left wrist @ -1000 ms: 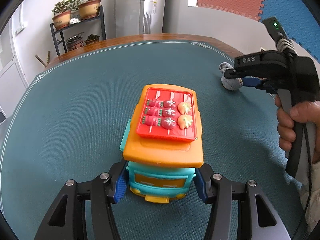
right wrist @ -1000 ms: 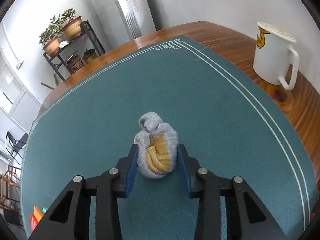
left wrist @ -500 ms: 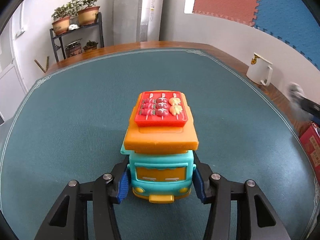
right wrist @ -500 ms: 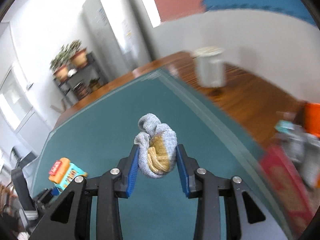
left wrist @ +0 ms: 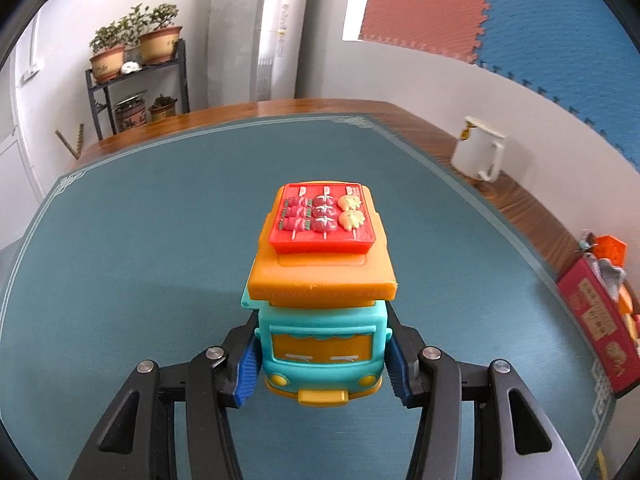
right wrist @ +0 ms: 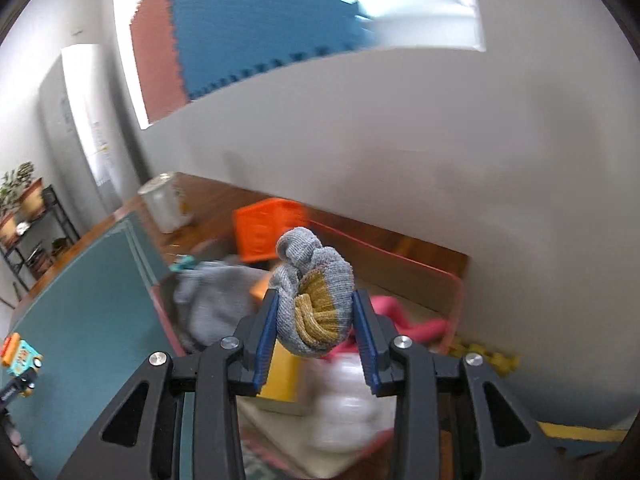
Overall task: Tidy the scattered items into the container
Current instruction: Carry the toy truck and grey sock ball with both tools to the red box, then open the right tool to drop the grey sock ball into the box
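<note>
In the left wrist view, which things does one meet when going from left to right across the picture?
Plant shelf → toy truck, held in the left gripper → white mug → red box at the right edge.

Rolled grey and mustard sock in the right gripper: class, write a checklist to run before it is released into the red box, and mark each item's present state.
1. Rolled grey and mustard sock clamped between both blue pads of the right gripper: ok.
2. Sock over the red cardboard box: ok.
3. Free spot directly below: cannot tell, contents blurred.
4. Left gripper away from the box, holding the teal and orange toy truck: ok.
5. White mug outside the drop path: ok.
</note>
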`<state>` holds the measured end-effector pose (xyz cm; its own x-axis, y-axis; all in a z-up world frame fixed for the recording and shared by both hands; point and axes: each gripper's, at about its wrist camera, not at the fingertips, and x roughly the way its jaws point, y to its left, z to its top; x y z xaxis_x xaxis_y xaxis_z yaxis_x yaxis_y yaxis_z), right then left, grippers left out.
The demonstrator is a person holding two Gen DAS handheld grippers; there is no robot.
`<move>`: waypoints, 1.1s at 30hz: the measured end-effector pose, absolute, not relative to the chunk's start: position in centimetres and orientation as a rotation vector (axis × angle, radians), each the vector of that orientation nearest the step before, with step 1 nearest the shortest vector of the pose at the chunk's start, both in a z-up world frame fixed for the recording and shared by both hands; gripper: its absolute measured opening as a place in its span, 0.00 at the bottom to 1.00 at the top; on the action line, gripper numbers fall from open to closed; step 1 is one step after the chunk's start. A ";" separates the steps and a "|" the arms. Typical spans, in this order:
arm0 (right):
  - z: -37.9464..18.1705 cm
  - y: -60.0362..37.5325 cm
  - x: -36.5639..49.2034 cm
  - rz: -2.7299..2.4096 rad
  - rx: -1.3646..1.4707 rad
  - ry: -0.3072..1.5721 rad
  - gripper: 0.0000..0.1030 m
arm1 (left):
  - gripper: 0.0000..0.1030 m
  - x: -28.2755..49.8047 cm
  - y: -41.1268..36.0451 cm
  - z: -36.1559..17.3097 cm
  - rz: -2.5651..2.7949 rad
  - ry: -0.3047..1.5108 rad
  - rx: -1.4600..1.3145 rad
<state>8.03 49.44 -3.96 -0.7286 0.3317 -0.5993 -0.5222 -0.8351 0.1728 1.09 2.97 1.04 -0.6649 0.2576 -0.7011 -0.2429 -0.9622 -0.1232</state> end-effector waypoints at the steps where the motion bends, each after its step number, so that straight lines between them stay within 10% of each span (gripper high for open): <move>1: -4.4 49.9 8.0 2.513 -0.807 0.458 0.39 | 0.52 1.4 3.6 1.4 2.633 -0.024 -1.106; 9: -6.1 49.9 7.4 2.533 -0.916 0.292 0.39 | 0.52 3.8 10.4 5.4 2.553 0.052 -1.003; 20: -5.9 53.9 11.7 2.645 -0.751 0.572 0.66 | 0.52 5.5 23.0 9.1 2.342 0.146 -0.883; 33: -5.8 56.4 15.6 2.609 -0.645 0.629 0.66 | 0.52 6.9 34.7 8.1 2.114 0.273 -0.865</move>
